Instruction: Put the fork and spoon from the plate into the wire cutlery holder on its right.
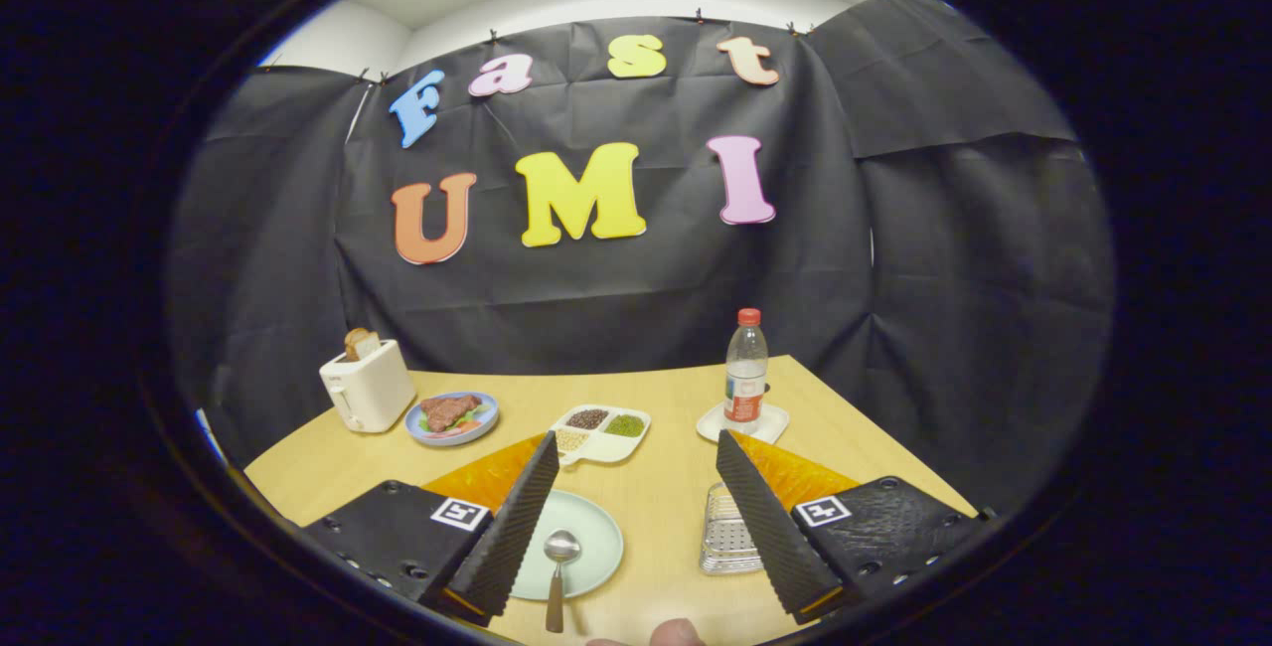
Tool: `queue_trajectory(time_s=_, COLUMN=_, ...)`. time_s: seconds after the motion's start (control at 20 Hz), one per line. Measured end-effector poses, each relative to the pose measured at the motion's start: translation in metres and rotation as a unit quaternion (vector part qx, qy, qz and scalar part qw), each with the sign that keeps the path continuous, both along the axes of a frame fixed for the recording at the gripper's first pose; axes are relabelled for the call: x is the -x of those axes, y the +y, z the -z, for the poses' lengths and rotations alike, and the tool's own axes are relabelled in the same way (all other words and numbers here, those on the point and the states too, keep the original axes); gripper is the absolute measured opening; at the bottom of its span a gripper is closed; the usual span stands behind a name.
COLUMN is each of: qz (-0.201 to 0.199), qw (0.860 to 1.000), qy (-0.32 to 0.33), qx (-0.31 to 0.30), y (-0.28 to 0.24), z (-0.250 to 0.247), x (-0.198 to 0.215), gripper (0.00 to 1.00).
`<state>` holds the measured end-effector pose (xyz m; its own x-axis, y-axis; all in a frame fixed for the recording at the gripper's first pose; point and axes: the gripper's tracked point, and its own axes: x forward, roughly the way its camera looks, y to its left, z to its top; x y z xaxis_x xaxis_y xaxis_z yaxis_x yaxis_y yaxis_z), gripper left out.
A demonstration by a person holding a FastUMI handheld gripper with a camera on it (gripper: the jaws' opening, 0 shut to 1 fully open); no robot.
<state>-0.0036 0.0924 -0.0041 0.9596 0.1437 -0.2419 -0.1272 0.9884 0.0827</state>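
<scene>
A pale green plate [596,547] lies on the wooden table, partly behind my left finger [517,527]. A spoon [558,566] with a metal bowl and a brown handle rests on it, its handle hanging over the near rim. The wire cutlery holder [725,532] stands to the plate's right, partly hidden by my right finger [770,527]. My gripper [636,527] is open, held above the table with bare tabletop between the fingers. I cannot make out a fork.
Farther back stand a white toaster [368,386] with toast, a blue plate of food [452,417], a white divided dish [599,432] and a water bottle [745,368] on a white coaster. An orange mat [477,477] lies under the fingers. A fingertip [676,634] shows at the near edge.
</scene>
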Motion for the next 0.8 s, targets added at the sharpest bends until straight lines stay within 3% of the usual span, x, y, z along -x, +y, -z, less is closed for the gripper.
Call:
queue_trajectory(time_s=0.45, qz=-0.076, qw=0.990, qy=0.114, qx=0.022, y=0.046, z=0.039, x=0.021, gripper=0.96)
queue_trajectory(time_s=0.8, qz=-0.087, qw=0.959, qy=0.267, qx=0.040, y=0.048, z=0.100, x=0.047, gripper=0.96)
